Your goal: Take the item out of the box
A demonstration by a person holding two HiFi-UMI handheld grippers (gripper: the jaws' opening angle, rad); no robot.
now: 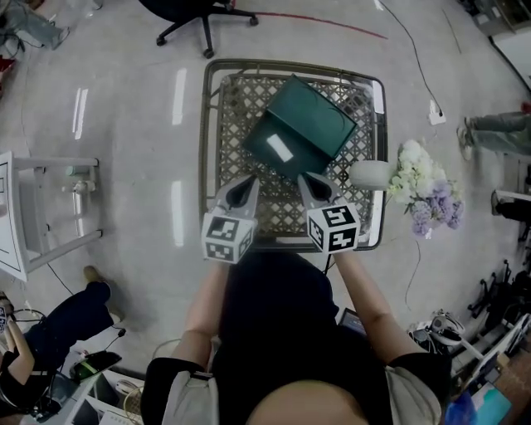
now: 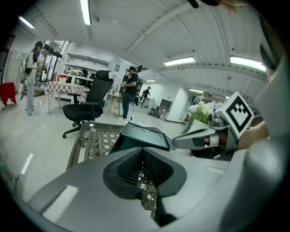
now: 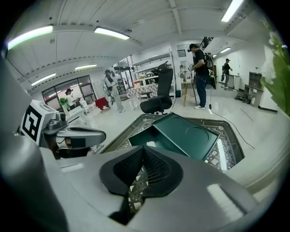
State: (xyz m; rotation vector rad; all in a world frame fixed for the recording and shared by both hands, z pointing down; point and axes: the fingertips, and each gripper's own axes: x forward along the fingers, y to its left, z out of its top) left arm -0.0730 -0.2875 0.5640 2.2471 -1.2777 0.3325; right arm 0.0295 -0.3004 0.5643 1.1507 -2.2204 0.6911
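– Fingers [image 2: 130, 166] of the left gripper [image 1: 250, 180]: clenched or released?

– Clenched. Its own view shows the two ribbed pads meeting at the tips, with nothing between them. Only lattice shows through the slit below.

– And the right gripper [image 1: 304, 178]?

– Pressed together as well, and just as empty. Both grippers hang just short of the near side of the box [image 1: 314, 124], the left one off its near-left corner and the right one off its near-right corner. Neither one touches it, as far as the gripper views show.

– Where is the item?

– Inside the box. It is a small white item [image 1: 280, 149] lying on the dark green floor of the open half, on the side nearest the left gripper. I cannot tell what it is.

– How does the box lie?

– It lies open and turned cornerwise. Its lid is swung out on the side away from the left gripper, and the right gripper view shows a round mark pressed into that panel. Under the box is a lattice-topped table [image 1: 217, 124].

– Anything else close to the box?

– To its right, past the table's edge, lies a white vase [image 1: 371, 174] with pale flowers [image 1: 427, 192]. Beyond the box's far side stands a black office chair [image 1: 195, 15] on the floor.
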